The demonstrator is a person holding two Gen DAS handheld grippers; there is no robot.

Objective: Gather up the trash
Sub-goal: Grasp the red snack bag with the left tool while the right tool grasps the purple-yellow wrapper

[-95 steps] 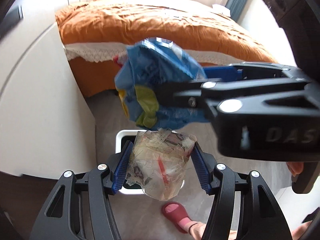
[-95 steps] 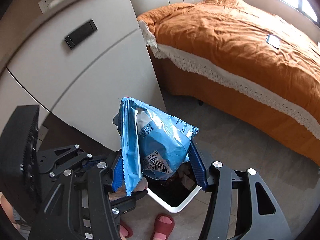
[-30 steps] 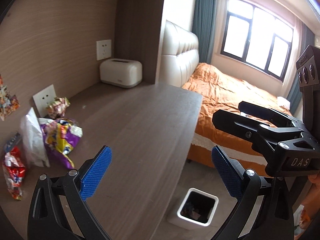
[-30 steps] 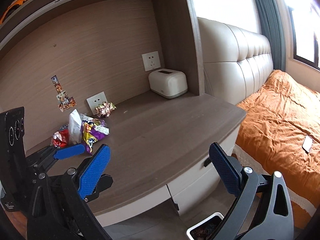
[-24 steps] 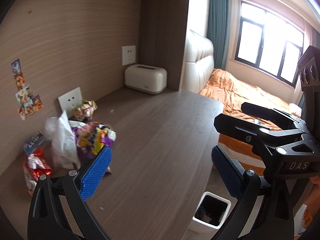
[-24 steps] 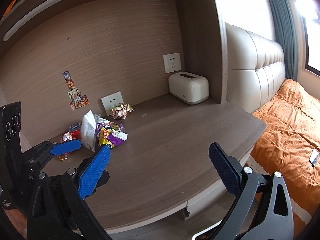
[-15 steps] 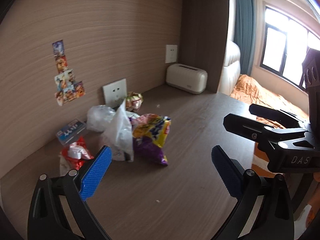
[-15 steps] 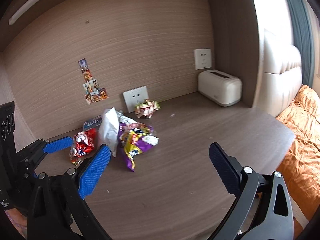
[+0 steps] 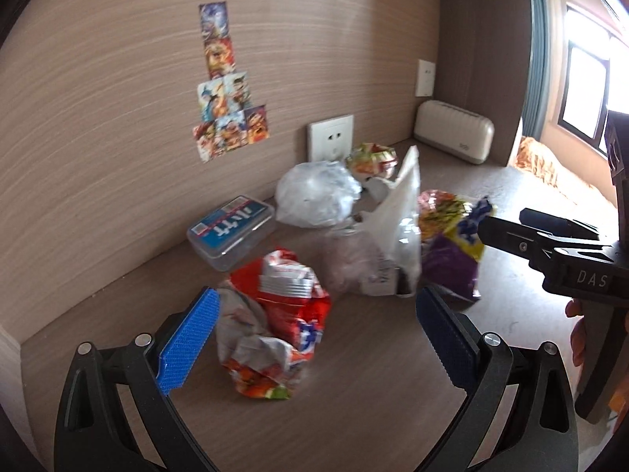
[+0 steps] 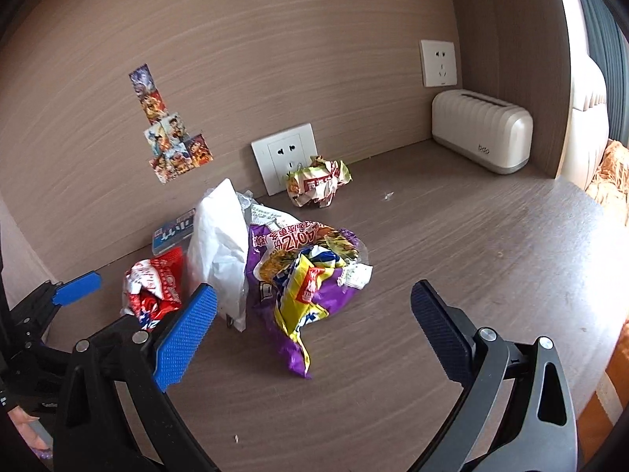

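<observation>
a: your left gripper is hanging with its blue pads wide apart and nothing between them but air. the crumpled red wrapper is lying on the desk right in the gap as the left wrist camera sees it; whether the pads are touching it, i cannot tell.

b: and your right gripper is gaping just as wide, gripping nothing. the purple and yellow snack bag is sitting ahead of it, its lower tip reaching down between the pads in the right wrist view.

a: a white plastic bag is standing upright just left of that snack bag, touching it, with the red wrapper on its other side.

b: behind the wrapper, a clear plastic box with a blue label is lying near the wall. a balled-up clear bag is sitting just beside it.

a: further back, a small crumpled wrapper is resting against the white wall socket, apart from the main heap.

b: a cream toaster-shaped appliance is standing well apart in the far corner, under a second socket. picture stickers are showing on the wood panel above the box.

a: you are holding the right gripper's black frame at the right edge of the left wrist view, fingers curled on its handle.
</observation>
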